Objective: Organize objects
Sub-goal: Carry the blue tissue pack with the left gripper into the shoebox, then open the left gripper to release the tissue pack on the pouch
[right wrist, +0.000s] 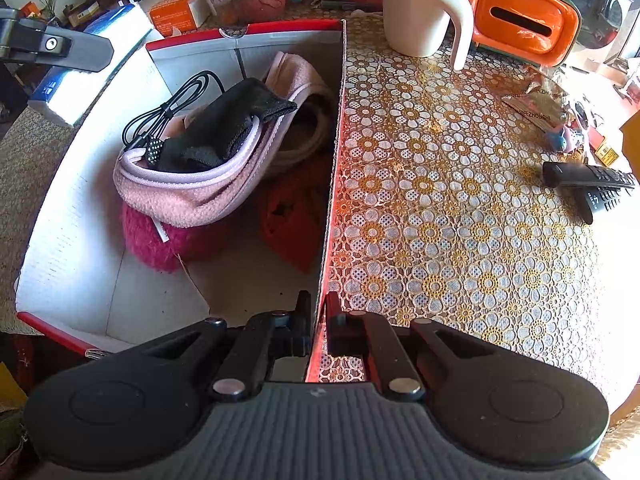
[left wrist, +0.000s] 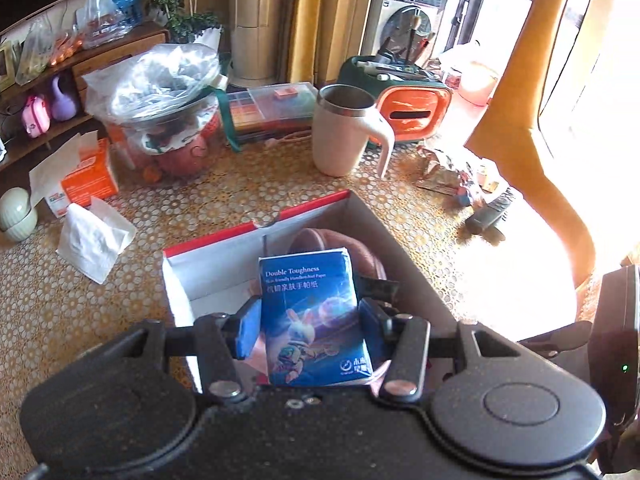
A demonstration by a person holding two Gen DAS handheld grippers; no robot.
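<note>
In the left wrist view, the left gripper (left wrist: 308, 322) has its fingers clamped on the sides of a blue tissue pack (left wrist: 310, 316) above the open box (left wrist: 224, 248), long axis pointing away along the fingers. In the right wrist view, the right gripper (right wrist: 318, 326) pinches the box's right wall (right wrist: 334, 168), fingers nearly together, on the counter (right wrist: 460, 208).

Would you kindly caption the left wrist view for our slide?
Left gripper holds a blue tissue pack above the open cardboard box on the patterned table.

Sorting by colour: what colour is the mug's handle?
Cream-white, like the mug; clearest in the right wrist view.
</note>
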